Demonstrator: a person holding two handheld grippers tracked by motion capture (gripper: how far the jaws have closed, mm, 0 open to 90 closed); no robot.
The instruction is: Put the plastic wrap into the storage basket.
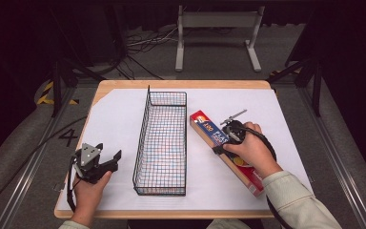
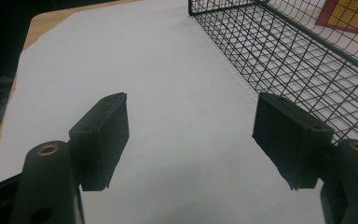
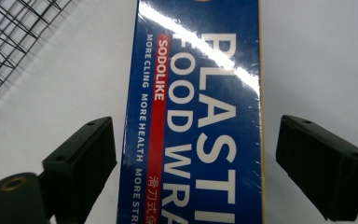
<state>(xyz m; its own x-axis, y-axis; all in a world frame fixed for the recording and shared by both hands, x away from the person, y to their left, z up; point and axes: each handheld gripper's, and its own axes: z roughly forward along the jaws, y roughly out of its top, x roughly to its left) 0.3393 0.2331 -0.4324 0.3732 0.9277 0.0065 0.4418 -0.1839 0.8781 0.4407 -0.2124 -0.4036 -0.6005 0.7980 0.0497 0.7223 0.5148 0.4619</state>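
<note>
A long blue box of plastic food wrap (image 1: 208,132) lies aslant on the white sheet, right of the wire basket (image 1: 143,138). My right gripper (image 1: 225,140) points down over the box's middle. In the right gripper view the box (image 3: 200,116) runs between the two open jaws of this gripper (image 3: 196,163), with a gap of white sheet on each side, so the pads do not touch it. My left gripper (image 1: 114,161) rests at the table's front left, open. In the left gripper view nothing but white sheet lies between the jaws of this gripper (image 2: 191,130).
The black wire basket (image 2: 279,51) stands lengthwise in the middle of the table; its corner (image 3: 9,42) is near the box. A white sheet (image 1: 114,119) covers the wooden table (image 1: 171,213). Cables and a metal stand lie on the floor beyond.
</note>
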